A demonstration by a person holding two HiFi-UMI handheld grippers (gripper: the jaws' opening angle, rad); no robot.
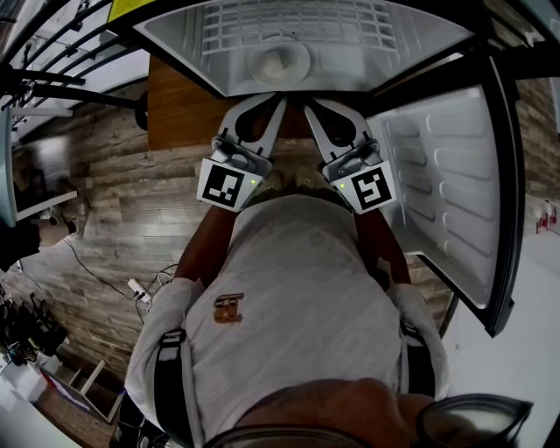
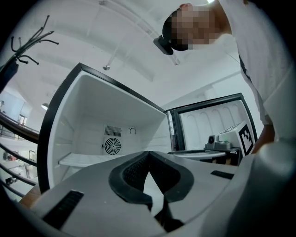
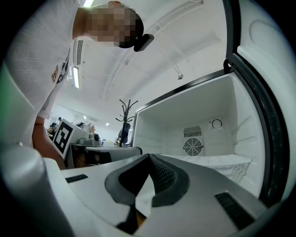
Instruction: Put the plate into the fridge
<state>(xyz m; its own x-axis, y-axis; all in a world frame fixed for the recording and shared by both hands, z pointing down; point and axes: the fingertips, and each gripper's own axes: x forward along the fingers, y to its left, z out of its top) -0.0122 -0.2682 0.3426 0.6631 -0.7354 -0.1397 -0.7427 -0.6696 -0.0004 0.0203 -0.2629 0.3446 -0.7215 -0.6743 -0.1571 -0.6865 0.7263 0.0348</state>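
Observation:
In the head view a round white plate [image 1: 280,63] lies on the white wire shelf [image 1: 350,26] inside the open fridge [image 1: 188,48]. My left gripper [image 1: 277,103] and right gripper [image 1: 308,107] point side by side at the fridge's front edge, just short of the plate. Neither touches it. In the left gripper view the left gripper [image 2: 149,153] has its dark pads meeting at the tips with nothing between them. The right gripper [image 3: 149,155] looks the same in its own view. Both gripper views hide the plate behind the gripper bodies.
The fridge door [image 1: 455,184] stands wide open at the right. A fan grille [image 2: 112,146] sits on the back wall above a white shelf [image 2: 88,159]. Wooden floor [image 1: 114,210] spreads to the left, with cables and a power strip [image 1: 136,286] on it.

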